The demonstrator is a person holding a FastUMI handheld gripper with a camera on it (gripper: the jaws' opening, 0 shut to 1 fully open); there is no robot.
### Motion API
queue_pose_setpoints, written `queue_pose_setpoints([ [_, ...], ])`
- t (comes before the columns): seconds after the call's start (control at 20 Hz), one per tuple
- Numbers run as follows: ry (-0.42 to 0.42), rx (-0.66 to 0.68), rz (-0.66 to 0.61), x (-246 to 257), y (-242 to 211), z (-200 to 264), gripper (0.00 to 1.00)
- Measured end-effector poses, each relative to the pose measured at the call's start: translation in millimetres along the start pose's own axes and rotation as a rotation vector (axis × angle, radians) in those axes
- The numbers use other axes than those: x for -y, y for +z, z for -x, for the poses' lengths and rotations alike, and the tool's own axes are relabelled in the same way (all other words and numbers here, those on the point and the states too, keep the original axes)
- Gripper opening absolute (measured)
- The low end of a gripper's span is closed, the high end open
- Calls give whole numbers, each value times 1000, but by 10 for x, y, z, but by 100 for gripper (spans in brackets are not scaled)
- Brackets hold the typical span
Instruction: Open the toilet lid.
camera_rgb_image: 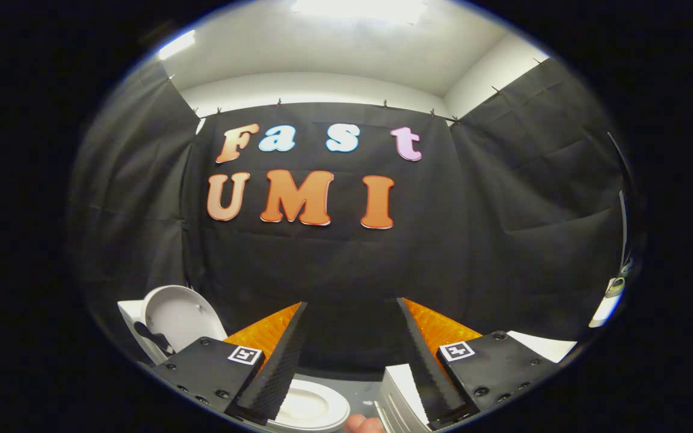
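The white toilet stands low and close beneath my gripper [351,302]. Its lid [175,313] stands raised and upright to the left of the left finger, leaning back near the white tank [128,313], with a dark hinge piece at its base. The oval seat and bowl [313,409] lie below, between the finger bases. My gripper is open, its fingers spread wide with nothing between them, pointing at the black cloth wall well above the toilet.
A white ribbed object [396,394] sits just inside the right finger's base. A person's fingertip [361,424] shows beside it. A white surface [554,347] lies beyond the right finger. Black cloth walls [346,264] close the booth ahead and on both sides.
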State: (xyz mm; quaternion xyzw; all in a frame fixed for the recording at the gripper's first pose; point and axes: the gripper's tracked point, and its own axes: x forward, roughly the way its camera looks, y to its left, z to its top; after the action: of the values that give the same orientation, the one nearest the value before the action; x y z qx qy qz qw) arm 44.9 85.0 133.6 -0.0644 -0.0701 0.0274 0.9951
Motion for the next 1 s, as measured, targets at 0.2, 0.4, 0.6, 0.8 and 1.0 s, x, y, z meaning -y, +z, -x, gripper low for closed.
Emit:
queue_pose_setpoints([
  [0.2, -93, -54, -2, 584, -543, 229, 92],
  [0.4, -215, -71, 15, 1047, -1020, 477, 92],
  [0.6, -301, -102, -53, 1324, -1372, 631, 92],
  [0.8, -334, -136, -53, 1416, -1590, 583, 92],
  [1.0, -323, -127, 10, 1293, -1522, 594, 92],
])
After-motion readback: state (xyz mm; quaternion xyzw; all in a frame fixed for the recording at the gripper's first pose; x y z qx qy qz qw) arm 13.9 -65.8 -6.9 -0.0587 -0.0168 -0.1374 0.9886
